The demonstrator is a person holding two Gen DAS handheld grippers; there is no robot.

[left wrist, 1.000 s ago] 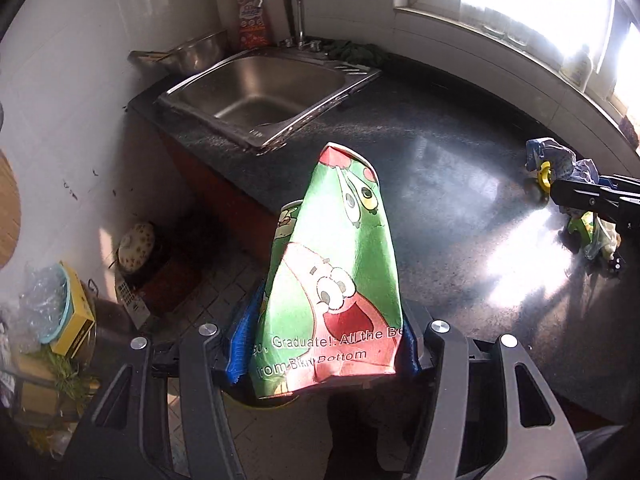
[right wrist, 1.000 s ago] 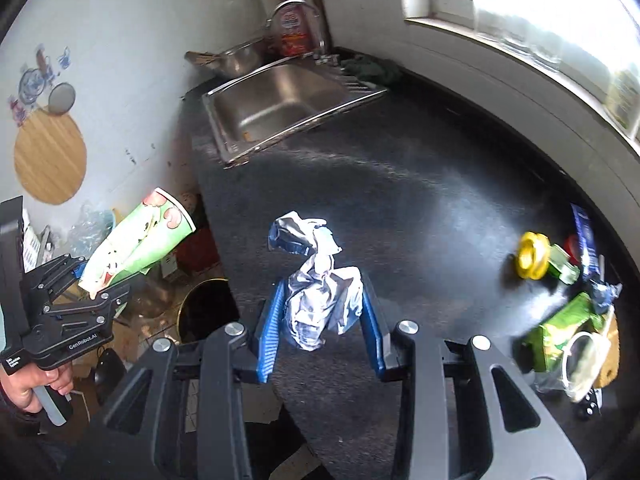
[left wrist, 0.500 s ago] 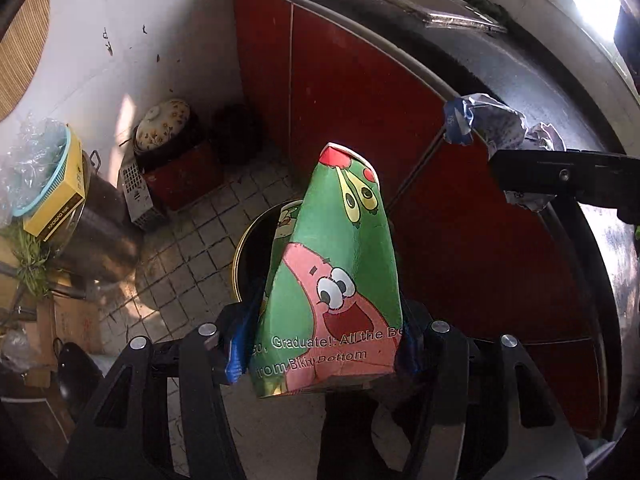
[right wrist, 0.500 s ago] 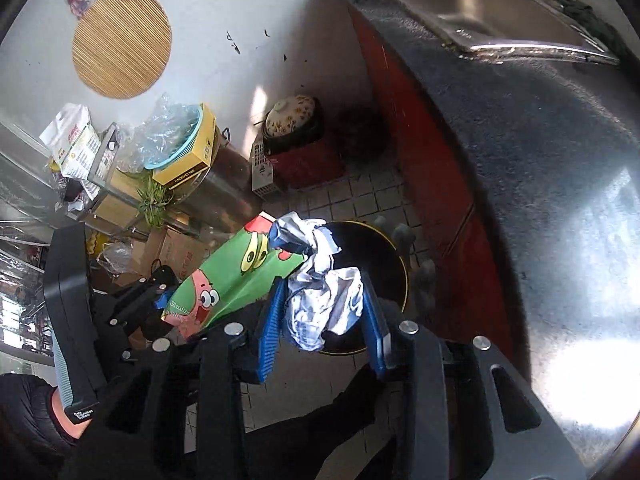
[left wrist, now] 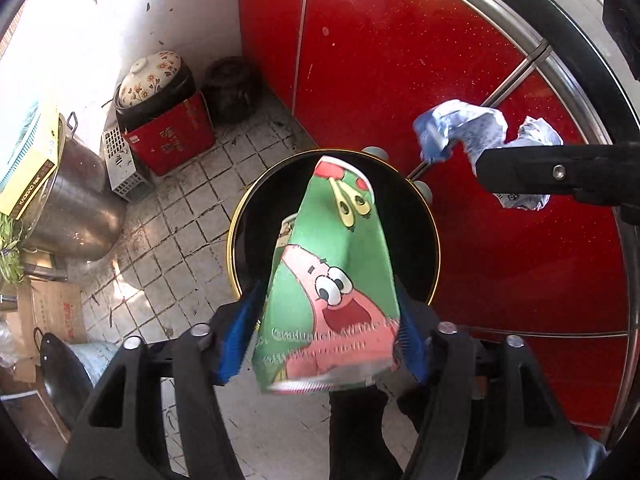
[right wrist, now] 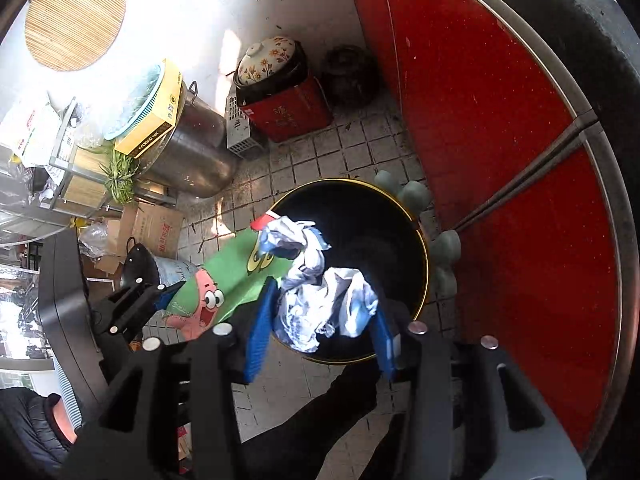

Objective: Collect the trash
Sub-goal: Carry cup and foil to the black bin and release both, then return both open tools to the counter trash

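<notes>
A green cartoon paper cup point(left wrist: 344, 248) hangs between the blue pads of my left gripper point(left wrist: 328, 296), right over the black gold-rimmed trash bin point(left wrist: 236, 232) on the floor. The jaws are opening; both pads stand just off the cup, and its lower edge is blurred. In the right wrist view, my right gripper point(right wrist: 326, 296) is over the same bin point(right wrist: 424, 264). Its jaws are opening too, with a crumpled blue-white paper point(right wrist: 320, 280) loose between the pads. The cup point(right wrist: 236, 268) shows at its left. The paper point(left wrist: 472, 132) also shows in the left wrist view.
Red cabinet doors point(left wrist: 400, 80) rise right behind the bin. On the tiled floor at the left stand a steel pot point(left wrist: 80, 208), a red box with a flowered crock point(left wrist: 168, 136), a dark jar point(left wrist: 234, 92) and cardboard boxes point(right wrist: 156, 228). A person's dark trouser leg point(left wrist: 356, 432) is below the grippers.
Both grippers have sunk from counter height to just above the bin. Their jaws have widened, and the cup and the paper are no longer pinched.
</notes>
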